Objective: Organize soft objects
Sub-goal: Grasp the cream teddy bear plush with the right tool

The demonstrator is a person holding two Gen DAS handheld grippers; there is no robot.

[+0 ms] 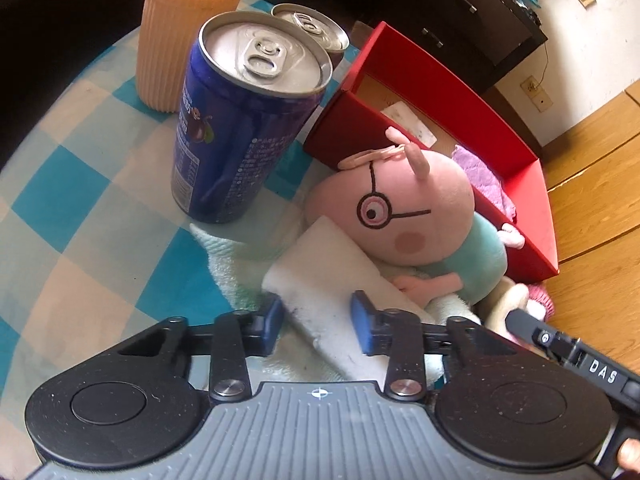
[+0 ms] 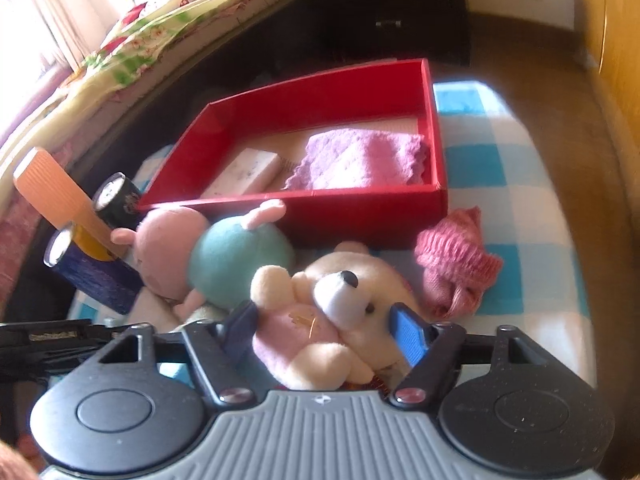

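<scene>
Left tongs [image 1: 318, 322]: pads pinching the near end of a white sponge [image 1: 320, 276] lying on a pale towel [image 1: 232, 268], beside the pig plush [image 1: 404, 216]. Right tongs [image 2: 324, 332]: spread around a cream bear plush [image 2: 340, 312], pads not visibly pressing. Red box [image 2: 360, 212] behind holds a purple cloth [image 2: 360, 160].

Box [image 2: 360, 216]: cloth [image 2: 360, 160] and sponge [image 2: 248, 172] inside; pig plush [image 2: 224, 256], bear plush [image 2: 340, 312], knit hat [image 2: 456, 264] in front; cans [image 2: 116, 200] left.
</scene>
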